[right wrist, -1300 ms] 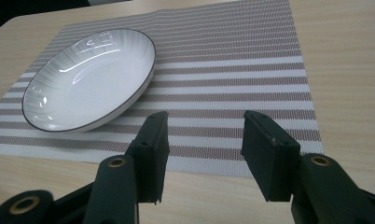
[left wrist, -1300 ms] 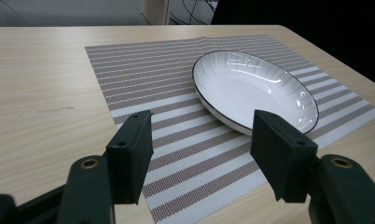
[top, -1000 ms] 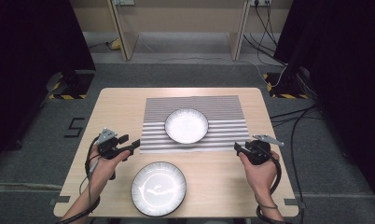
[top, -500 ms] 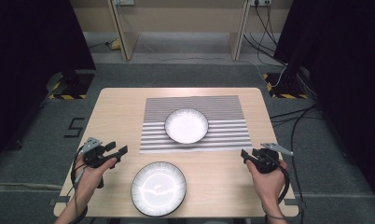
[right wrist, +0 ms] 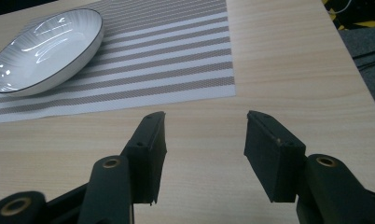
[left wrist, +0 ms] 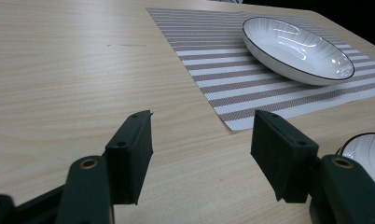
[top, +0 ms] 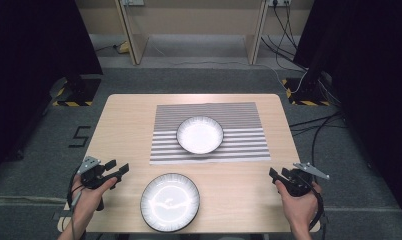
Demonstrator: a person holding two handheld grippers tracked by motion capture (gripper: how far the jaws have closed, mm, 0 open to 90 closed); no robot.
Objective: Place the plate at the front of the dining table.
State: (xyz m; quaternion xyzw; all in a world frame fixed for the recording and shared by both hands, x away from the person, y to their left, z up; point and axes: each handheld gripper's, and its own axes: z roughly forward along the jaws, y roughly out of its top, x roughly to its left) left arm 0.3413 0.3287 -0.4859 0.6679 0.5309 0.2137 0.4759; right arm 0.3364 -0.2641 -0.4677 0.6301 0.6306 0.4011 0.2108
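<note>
- While both grippers sit low at the near table edge, nothing is in hand. My read: this is a between-steps pause, with the grab not yet started.
- Left gripper: jaws wide apart and empty. The left gripper view shows bare wood between the pads.
- Right gripper: jaws have just been opening and now stand wide, with nothing between them. The right gripper view shows only tabletop there.
- The round white ribbed plate with a dark rim lies flat on bare wood at the near edge, between the two grippers. It is nearer the left one and touches neither. Its rim peeks in at the right edge of the left gripper view.
- Next move, as I judge it: bring a jaw over and under that plate's rim. The rim is low and the glaze looks slick, so come in shallow and get a firm bite before lifting.
- The light wooden rectangular table is otherwise bare near the plate, and nothing blocks either approach.
- Further out, a grey-and-white striped woven placemat lies flat mid-table.
- A shallow white bowl with a dark rim sits on the mat, slightly left of its centre. If the plate is bound for the mat, the bowl takes the middle and only the right strip is free.
- Beyond the table are grey floor, wooden frame legs, loose black cables on the right and dark curtains on both sides. All are well apart from the work.
</note>
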